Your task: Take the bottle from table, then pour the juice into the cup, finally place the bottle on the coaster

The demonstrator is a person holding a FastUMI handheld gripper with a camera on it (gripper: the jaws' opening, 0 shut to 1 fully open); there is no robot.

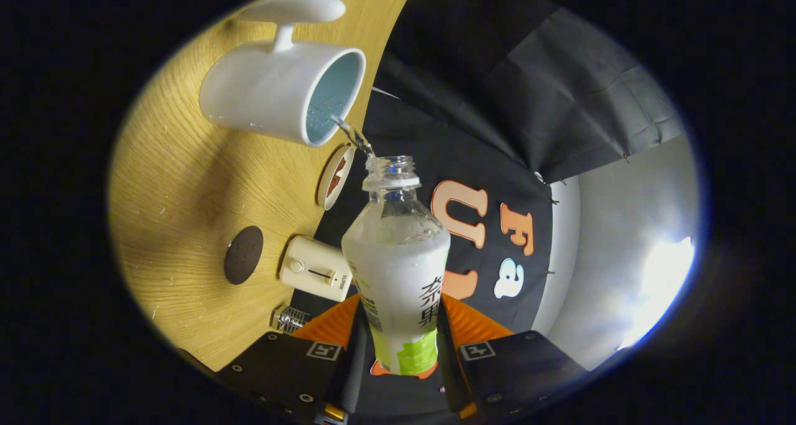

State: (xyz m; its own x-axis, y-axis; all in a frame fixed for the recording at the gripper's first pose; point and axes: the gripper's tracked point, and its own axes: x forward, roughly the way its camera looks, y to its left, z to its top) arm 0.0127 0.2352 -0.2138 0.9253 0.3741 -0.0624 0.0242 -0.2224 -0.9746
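Bottle (398, 269) clamped between both gripper (398, 344) fingers, uncapped, tipped with its mouth at the white cup's (280, 92) rim, thin stream running in. Cup sits on the wood table (180, 188); round coaster (336, 176) just beside it, dark disc (243, 254) and cream appliance (314, 267) nearer the fingers.

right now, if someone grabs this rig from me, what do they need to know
Tongs: shut on the bottle, one finger on each side of its lower body, cap off, bottle tilted.
Pour under way: a thin stream runs from the bottle's mouth into the white cup on the wooden table.
Done: bottle taken. Left: finish pouring, right the bottle, set it on the coaster; the dark round coaster lies bare beside a cream appliance, and a patterned round one lies near the cup.
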